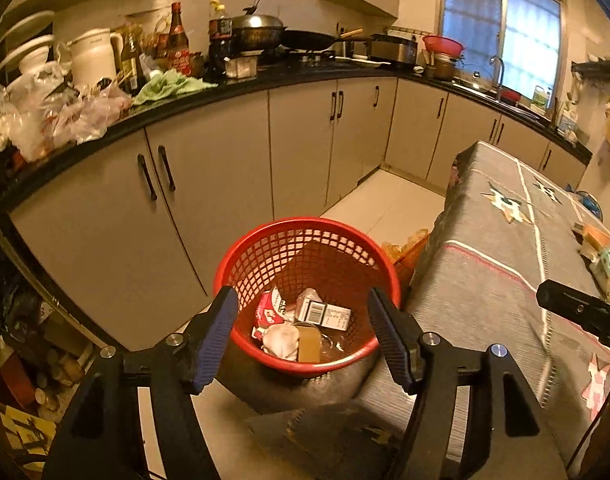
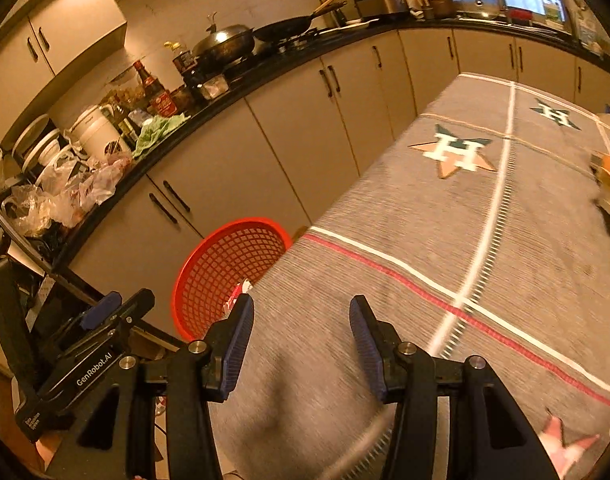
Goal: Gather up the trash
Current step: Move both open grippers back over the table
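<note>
Between our left gripper's empty, parted jaws sat the red basket; next, we judged, more worktop trash.

red baskets: one
cartons in it: two
woks on the counter: two
star emblems on the table cloth: two

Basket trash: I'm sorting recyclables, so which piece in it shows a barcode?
The white carton lying flat toward the right of the red basket; the others show none.
</note>
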`<state>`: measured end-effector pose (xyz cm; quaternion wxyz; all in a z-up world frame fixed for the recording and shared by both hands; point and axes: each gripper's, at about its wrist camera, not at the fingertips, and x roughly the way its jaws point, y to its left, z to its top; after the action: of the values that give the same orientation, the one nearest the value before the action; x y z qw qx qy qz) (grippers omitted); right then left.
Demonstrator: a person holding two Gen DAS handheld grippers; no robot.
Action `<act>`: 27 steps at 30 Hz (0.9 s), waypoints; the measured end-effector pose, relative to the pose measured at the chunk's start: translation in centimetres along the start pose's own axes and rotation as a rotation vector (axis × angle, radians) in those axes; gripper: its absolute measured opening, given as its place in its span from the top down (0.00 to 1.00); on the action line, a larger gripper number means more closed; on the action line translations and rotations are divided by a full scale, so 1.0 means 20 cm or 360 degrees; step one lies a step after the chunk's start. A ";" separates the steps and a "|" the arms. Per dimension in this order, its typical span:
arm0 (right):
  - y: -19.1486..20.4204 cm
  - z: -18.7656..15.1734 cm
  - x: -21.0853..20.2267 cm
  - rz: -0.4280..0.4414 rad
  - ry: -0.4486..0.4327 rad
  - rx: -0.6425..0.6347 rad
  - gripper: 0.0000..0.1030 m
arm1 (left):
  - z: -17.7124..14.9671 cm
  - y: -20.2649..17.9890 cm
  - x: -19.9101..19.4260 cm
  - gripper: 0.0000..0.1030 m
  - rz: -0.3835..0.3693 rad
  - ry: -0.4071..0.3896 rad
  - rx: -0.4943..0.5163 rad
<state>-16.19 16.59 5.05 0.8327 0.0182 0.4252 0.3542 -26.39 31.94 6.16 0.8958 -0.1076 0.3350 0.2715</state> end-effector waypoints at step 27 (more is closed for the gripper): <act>-0.42 0.01 -0.33 0.0020 -0.0134 -0.0079 0.38 | 0.01 -0.24 -0.48 0.29 0.0194 -0.0151 0.0151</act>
<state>-13.72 6.39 6.94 0.8478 0.0151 0.3808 0.3687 -29.61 24.04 12.73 0.8966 -0.0316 0.3106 0.3141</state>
